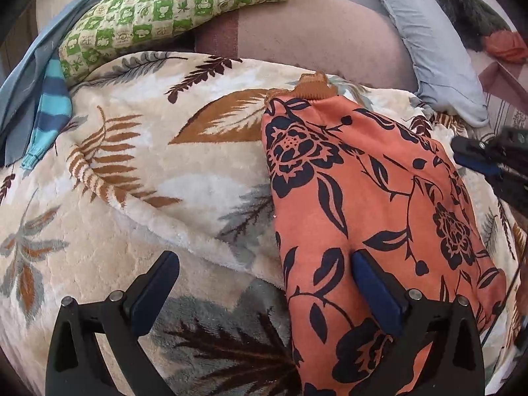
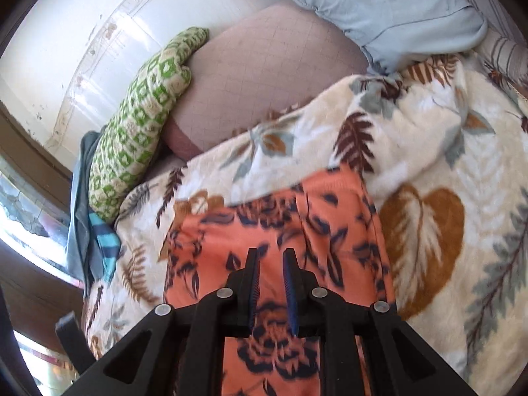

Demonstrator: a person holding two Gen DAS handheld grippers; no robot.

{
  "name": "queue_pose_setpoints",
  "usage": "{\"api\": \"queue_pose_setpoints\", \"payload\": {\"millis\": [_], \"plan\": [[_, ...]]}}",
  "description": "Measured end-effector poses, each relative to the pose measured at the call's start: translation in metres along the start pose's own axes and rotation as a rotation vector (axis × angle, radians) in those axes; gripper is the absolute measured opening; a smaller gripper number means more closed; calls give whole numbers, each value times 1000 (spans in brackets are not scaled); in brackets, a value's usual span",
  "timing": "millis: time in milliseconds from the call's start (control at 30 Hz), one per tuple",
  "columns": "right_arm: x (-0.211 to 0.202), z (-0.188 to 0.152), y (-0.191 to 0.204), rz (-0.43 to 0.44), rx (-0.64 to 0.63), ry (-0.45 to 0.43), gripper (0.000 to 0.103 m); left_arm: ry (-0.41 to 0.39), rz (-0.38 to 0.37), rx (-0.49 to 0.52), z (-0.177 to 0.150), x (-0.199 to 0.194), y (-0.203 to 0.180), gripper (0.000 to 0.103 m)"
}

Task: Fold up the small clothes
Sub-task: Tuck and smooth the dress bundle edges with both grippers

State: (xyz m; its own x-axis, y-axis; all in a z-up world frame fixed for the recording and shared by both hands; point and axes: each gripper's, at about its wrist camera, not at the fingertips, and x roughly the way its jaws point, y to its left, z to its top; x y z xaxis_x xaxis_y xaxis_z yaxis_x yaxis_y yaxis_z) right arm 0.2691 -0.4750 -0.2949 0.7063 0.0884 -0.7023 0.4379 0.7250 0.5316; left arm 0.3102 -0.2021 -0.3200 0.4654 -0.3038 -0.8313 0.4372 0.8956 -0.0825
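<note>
Black and blue, your left hand-held gripper (image 1: pixel 265 269) stands spread wide, one pad on bare blanket (image 1: pixel 138 178), the other pad (image 1: pixel 373 283) resting on the near part of the orange garment (image 1: pixel 363 198) without pinching it. Your right hand-held gripper (image 2: pixel 271 272) has its jaws nearly together, a narrow gap between the pads and nothing in it; the floral cloth lies below and beyond its tips.

The risk: closing the left one where it sits would catch plush blanket along with the garment's edge, and the fold would drag the bedding up with it. The thin fabric could also slip or bunch if only one layer is caught. The right view is blurred, so I cannot tell how close its tips are to the cloth.

The garment lies flat on the blanket, waistband (image 1: pixel 313 90) at the far end, running away from the left gripper. A green pillow (image 1: pixel 178 6) and striped cloth (image 1: pixel 49 112) lie well apart.
</note>
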Motion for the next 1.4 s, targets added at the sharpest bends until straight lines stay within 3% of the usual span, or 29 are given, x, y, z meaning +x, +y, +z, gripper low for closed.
{"api": "queue_pose_setpoints", "payload": {"millis": [100, 167, 300, 433, 533, 667, 767, 800, 900, 1033, 1067, 1133, 1167, 1267, 1400], "plan": [[35, 20, -9, -61, 39, 96, 17, -14, 15, 34, 0, -1, -4, 103], [54, 27, -20, -124, 37, 108, 15, -22, 24, 71, 0, 0, -8, 103], [61, 36, -27, -113, 42, 105, 15, -29, 32, 100, 2, 1, -13, 103], [39, 32, -1, -69, -27, 54, 17, -25, 26, 79, 4, 0, -10, 103], [38, 17, 29, 8, -106, 100, 17, -23, 33, 55, 3, -4, -10, 103], [73, -12, 31, -48, -121, 234, 18, -53, 80, 128, -3, -7, -21, 103], [68, -16, 30, -47, -105, 203, 16, -61, 92, 156, -2, -9, -22, 103], [61, -14, 34, -31, -99, 207, 18, -55, 89, 153, 0, -11, -21, 103], [49, -12, 47, 163, -74, 203, 18, -45, 78, 136, 2, -12, -16, 103], [70, -23, 80, 300, -116, 273, 18, -23, 50, 106, -3, -9, -12, 103], [83, -28, 83, 302, -114, 301, 18, -18, 44, 101, -3, -7, -10, 103], [110, -41, 84, 227, -114, 353, 22, -9, 49, 99, -3, -3, -9, 103], [115, -44, 81, 240, -99, 337, 22, -11, 34, 91, -3, -2, -7, 103], [104, -38, 81, 255, -74, 332, 22, -10, 17, 81, 0, -4, -7, 103], [74, -26, 71, 281, -50, 278, 22, -40, 54, 104, 3, -12, -14, 103]]}}
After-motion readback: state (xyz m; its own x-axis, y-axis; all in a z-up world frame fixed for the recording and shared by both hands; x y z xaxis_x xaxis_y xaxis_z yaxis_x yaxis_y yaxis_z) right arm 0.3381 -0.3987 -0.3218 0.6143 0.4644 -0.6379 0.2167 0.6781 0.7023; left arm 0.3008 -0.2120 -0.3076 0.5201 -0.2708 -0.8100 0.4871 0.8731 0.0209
